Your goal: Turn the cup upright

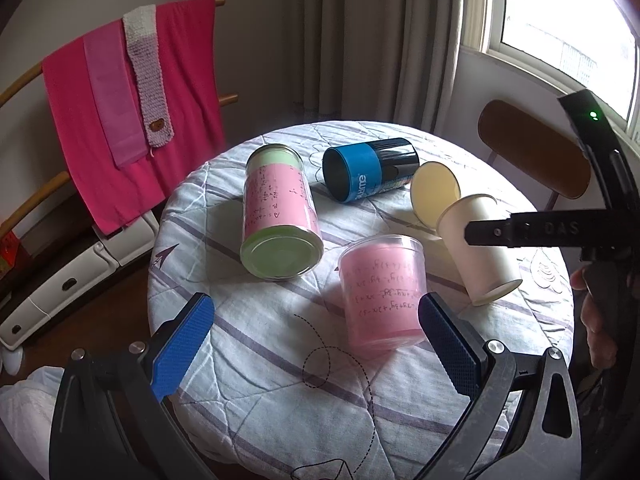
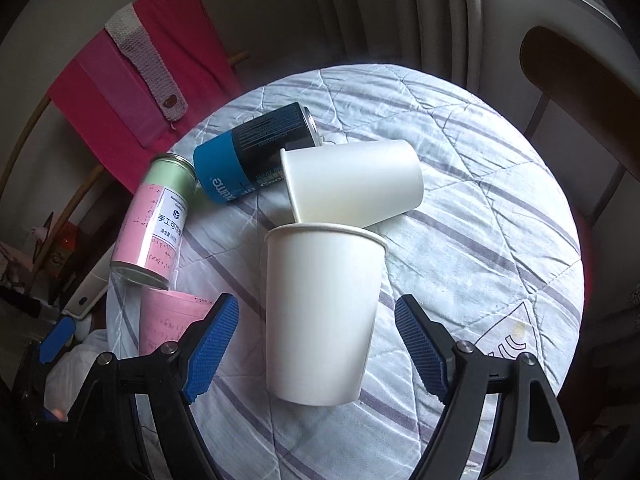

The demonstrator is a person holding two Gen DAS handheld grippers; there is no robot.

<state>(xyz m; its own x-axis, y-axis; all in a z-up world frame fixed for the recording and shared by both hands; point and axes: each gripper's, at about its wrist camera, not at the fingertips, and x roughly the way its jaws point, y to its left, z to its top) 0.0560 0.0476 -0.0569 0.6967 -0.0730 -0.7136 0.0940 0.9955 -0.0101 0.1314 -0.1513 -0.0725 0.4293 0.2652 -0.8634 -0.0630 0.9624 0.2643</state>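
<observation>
A white paper cup [image 2: 320, 316] stands upright on the round table [image 2: 500, 208], between the open blue pads of my right gripper [image 2: 316, 344], which do not touch it. It also shows in the left wrist view [image 1: 480, 252], with the right gripper's finger in front of it. A second white paper cup [image 2: 356, 180] lies on its side just behind it; its open mouth shows in the left wrist view [image 1: 434, 194]. My left gripper [image 1: 316, 344] is open and empty, low over the near part of the table [image 1: 260, 360].
A pink-lined clear cup [image 1: 384, 292] stands by the left gripper's right pad. A pink and green can [image 1: 280, 216] and a blue and black can [image 1: 370, 168] lie on their sides. A chair [image 1: 532, 148] stands behind right, a rack with pink towels [image 1: 132, 120] left.
</observation>
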